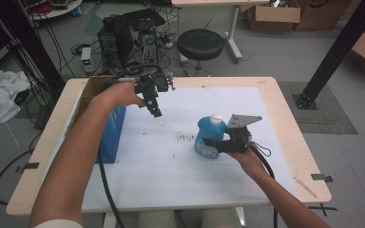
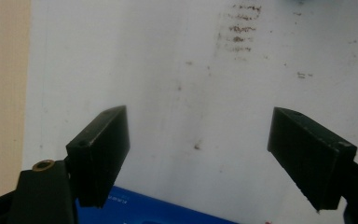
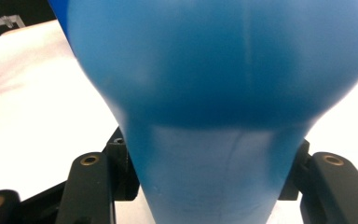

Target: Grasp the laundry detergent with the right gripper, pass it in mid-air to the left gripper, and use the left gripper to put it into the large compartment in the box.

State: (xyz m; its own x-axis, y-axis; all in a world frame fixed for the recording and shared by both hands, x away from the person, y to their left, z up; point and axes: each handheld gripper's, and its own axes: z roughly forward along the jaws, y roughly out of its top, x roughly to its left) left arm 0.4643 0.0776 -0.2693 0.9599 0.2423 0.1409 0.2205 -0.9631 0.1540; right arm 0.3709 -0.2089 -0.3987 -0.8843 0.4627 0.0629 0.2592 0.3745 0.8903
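Two grippers up: our right gripper (image 1: 217, 144) clamps the rounded blue plastic bottle with white cap (image 1: 209, 134) upright, left gripper (image 1: 155, 111) spread wide, empty, up-left of it.

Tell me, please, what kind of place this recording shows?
Probably a lab or workshop: a computer tower with tangled cables stands on the floor, cardboard boxes and a round stool sit behind the table.

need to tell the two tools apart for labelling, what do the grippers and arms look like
Both grippers are black. The left gripper has two blocky, wedge-shaped jaws and brass-coloured screws at the joints. The right gripper carries a grey three-cornered plate with small holes on top, and brass screws too. A black cable trails from each. The forearms are bare; a pale sleeve edge shows at the left arm.
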